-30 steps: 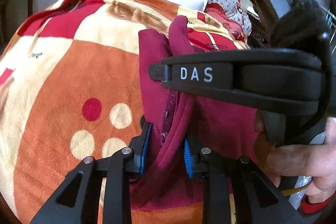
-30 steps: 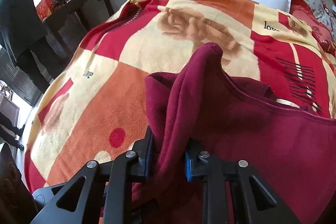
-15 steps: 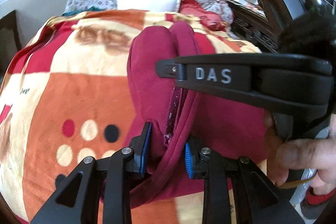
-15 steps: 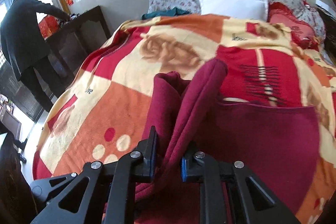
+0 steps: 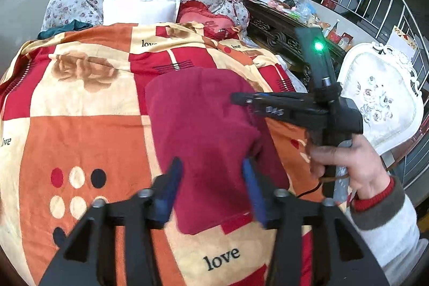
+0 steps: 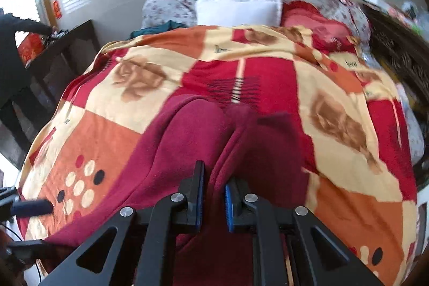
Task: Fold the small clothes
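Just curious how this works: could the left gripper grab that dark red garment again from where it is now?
Probably yes. The left gripper has just been opening, and the dark red garment lies flat right below its jaws, with nothing in between.

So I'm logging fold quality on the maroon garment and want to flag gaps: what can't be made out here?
- Maroon garment, near edge: right wrist view, hidden behind the right gripper, whose jaws have been closing on a fold.
- Its far end: right wrist view, motion-blurred.
- Its layers and type: left wrist view, only a flat top surface shows between the left gripper jaws, which just opened.
- Its right side: left wrist view, behind the other handheld gripper.
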The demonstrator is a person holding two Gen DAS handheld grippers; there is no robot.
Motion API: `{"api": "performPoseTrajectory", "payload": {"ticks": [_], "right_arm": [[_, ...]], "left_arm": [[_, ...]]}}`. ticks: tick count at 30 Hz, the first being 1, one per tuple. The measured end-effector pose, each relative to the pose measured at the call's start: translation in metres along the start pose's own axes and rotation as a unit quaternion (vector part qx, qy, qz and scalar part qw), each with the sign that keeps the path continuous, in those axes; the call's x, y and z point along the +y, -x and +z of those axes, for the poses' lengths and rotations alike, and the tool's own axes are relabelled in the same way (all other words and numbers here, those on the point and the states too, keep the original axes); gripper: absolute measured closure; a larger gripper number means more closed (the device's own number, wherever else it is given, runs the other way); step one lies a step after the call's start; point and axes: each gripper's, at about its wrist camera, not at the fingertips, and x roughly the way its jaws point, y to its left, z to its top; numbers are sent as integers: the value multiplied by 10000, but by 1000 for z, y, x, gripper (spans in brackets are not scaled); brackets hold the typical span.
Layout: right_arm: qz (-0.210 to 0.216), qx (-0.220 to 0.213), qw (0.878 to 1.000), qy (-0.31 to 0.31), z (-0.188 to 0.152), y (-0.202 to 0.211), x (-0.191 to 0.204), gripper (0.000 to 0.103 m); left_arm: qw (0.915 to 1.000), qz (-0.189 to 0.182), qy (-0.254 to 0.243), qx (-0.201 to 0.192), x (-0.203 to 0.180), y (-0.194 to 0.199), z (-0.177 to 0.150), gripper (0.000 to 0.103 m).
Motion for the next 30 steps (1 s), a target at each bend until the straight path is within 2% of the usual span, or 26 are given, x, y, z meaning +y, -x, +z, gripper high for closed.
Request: {"api": "performPoseTrajectory", "payload": {"ticks": [3, 6, 8, 10, 13, 16, 19, 25, 27, 28, 30], "right_arm": [[-189, 29, 9997, -175, -10, -6, -20, 92], [-236, 21, 9990, -383, -16, -6, -36, 93], [-445, -69, 9983, -358, -15, 1, -42, 96], [-362, -177, 9982, -455, -15, 7, -48, 96], [-295, -28, 9979, -572, -17, -5, -47, 95], [211, -183, 9895, -1420, -23, -5, -65, 93], [665, -406, 9775, -1961, -28, 3, -79, 84], [761, -183, 9860, -1475, -24, -10, -50, 74], [757, -163, 9857, -1496, -25, -17, -45, 62], [800, -63, 9837, -1612, -26, -26, -45, 48], [957, 144, 9775, -1876, -29, -39, -47, 45]], "left_arm": [[9994, 238, -90, 250, 0, -18, -8, 53], [9994, 93, -3, 346, 2, -27, -13, 53], [9989, 105, -68, 459, -2, -36, -15, 53], [9985, 52, -139, 530, -8, -44, -18, 53], [9964, -28, -276, 805, -23, -71, -27, 53], [9955, 59, -359, 870, -29, -88, -33, 53], [9957, 102, -426, 822, -32, -92, -38, 51], [9962, 56, -380, 778, -30, -90, -40, 49], [9963, 67, -385, 767, -30, -90, -42, 48], [9962, 84, -401, 768, -31, -90, -43, 48], [9959, 113, -417, 790, -32, -91, -44, 48]]}}
